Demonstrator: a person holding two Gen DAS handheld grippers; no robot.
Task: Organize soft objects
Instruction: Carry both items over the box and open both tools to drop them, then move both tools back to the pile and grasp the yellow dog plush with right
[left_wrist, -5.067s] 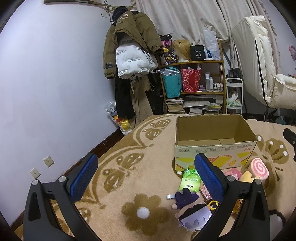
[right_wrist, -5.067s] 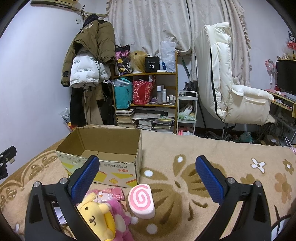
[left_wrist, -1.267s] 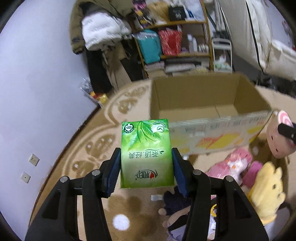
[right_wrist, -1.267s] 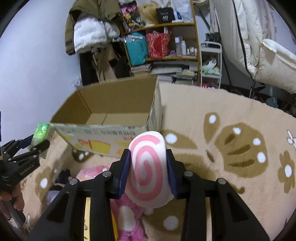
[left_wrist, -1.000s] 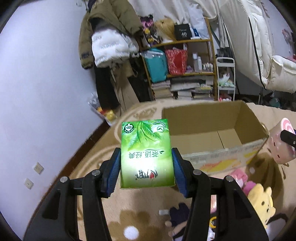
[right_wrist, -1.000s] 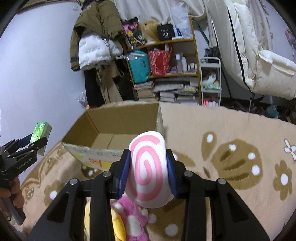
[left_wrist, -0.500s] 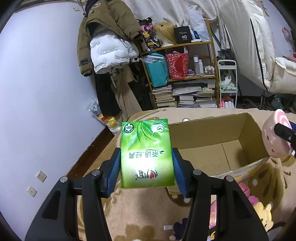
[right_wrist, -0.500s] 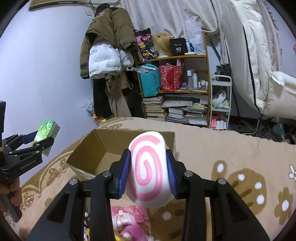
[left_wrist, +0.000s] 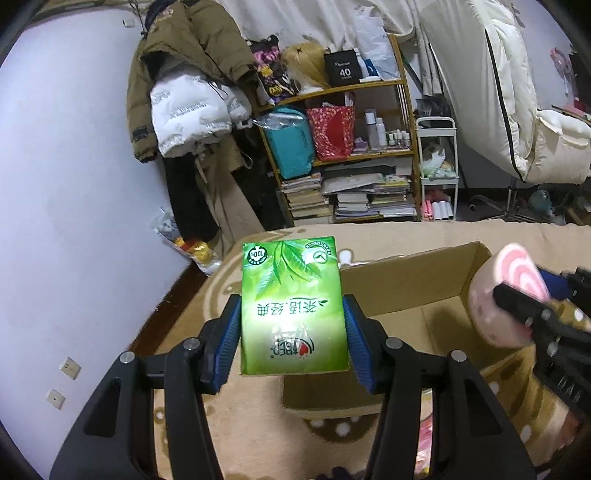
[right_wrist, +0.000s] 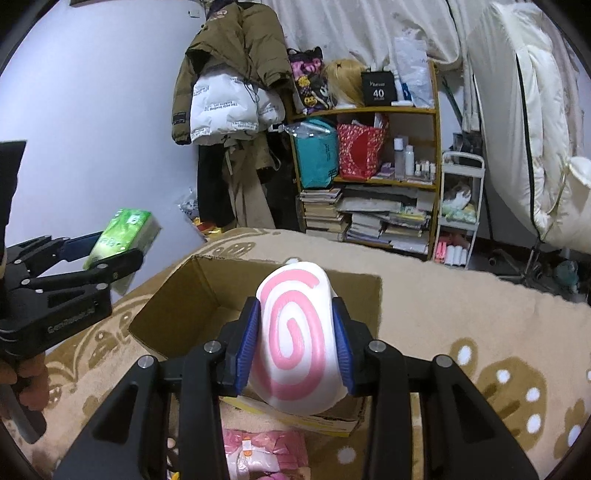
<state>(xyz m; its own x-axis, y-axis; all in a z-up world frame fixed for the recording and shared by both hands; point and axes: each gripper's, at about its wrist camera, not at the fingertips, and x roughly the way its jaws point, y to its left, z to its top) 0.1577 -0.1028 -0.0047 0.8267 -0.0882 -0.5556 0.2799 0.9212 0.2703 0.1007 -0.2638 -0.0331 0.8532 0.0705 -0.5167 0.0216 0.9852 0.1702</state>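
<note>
My left gripper (left_wrist: 291, 339) is shut on a green tissue pack (left_wrist: 291, 306) and holds it in the air over the near left corner of an open cardboard box (left_wrist: 402, 291). My right gripper (right_wrist: 295, 347) is shut on a pink-and-white swirl plush (right_wrist: 295, 339), held above the near edge of the same box (right_wrist: 207, 291). The plush also shows at the right of the left wrist view (left_wrist: 506, 291). The left gripper and tissue pack show at the left of the right wrist view (right_wrist: 122, 236). The box looks empty inside.
The box sits on a beige patterned carpet (right_wrist: 480, 325). A pink packaged item (right_wrist: 266, 454) lies in front of the box. A cluttered shelf (left_wrist: 351, 155), hanging coats (left_wrist: 188, 81) and a white chair (right_wrist: 524, 122) stand behind. The wall (left_wrist: 74, 184) is at the left.
Both grippers have risen and moved forward over the box with their loads. The swirl plush has come closer to the tissue pack. Both grips are unchanged.
</note>
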